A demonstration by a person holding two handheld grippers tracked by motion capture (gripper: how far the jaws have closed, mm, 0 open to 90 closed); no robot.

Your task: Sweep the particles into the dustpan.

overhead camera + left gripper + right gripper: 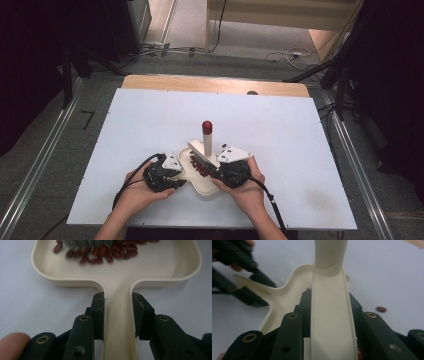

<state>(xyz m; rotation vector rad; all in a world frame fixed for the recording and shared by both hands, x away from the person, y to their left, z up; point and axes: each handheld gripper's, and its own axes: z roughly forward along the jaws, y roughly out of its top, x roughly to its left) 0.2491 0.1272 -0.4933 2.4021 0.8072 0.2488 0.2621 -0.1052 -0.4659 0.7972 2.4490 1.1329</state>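
Cream dustpan (162,267) holds red beans (100,253); left claw (117,312) clamps handle; right claw (329,315) clamps brush (332,315).

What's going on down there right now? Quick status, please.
Left gripper clamped on dustpan handle. Right gripper clamped on brush, bristles at red beans in pan. One stray bean on table.

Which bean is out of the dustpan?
The lone red bean lying on the white table, to the right of the brush in the right gripper view. The other beans lie piled inside the cream dustpan.
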